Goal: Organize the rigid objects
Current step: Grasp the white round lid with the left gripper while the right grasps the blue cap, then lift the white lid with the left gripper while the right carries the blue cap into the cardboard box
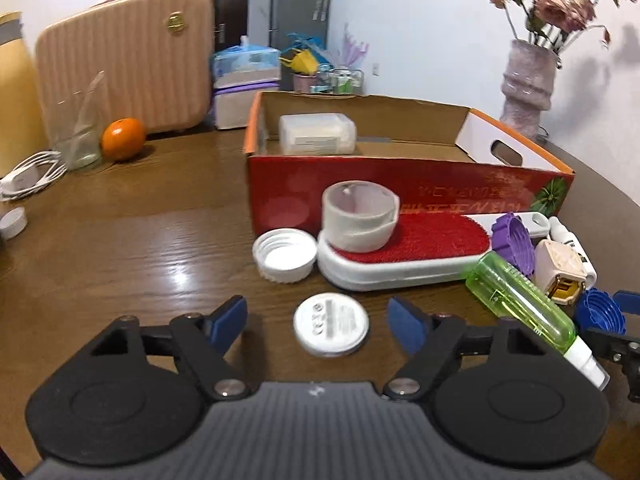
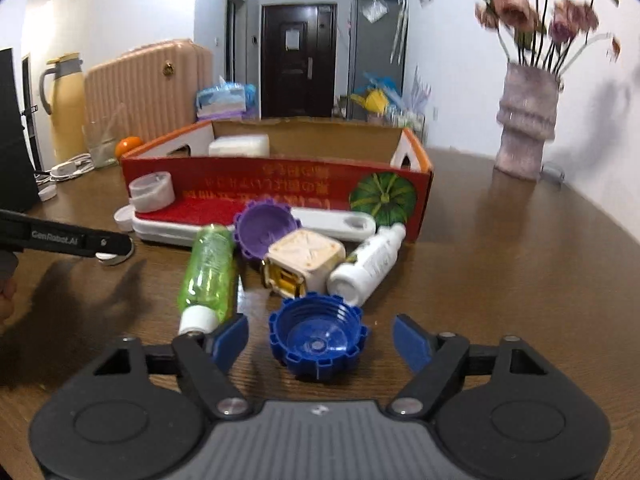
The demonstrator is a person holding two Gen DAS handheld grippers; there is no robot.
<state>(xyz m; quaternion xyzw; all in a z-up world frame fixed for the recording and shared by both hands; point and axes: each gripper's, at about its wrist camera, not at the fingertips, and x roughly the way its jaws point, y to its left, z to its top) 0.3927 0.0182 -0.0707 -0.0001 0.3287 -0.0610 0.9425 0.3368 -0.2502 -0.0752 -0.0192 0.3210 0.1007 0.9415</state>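
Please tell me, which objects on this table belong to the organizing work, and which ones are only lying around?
For the job:
- round tin, between the open left gripper jaws
- blue cap, between the open right gripper jaws
- green bottle
- purple cap
- red box

Just lying about:
- orange
- flower vase
- suitcase
- white cable

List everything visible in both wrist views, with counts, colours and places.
box: 1, red, mid-table
white tub: 1, in box
lint brush: 1, white and red, before box
tape roll: 1, white, on brush
white cap: 1, left of brush
tin: 1, silver, between left jaws
green bottle: 1, lying
purple cap: 1
blue cap: 1, between right jaws
cube: 1, cream
white bottle: 1, lying
orange: 1
vase: 1, pink flowers
suitcase: 1, pink
left gripper: open
right gripper: open
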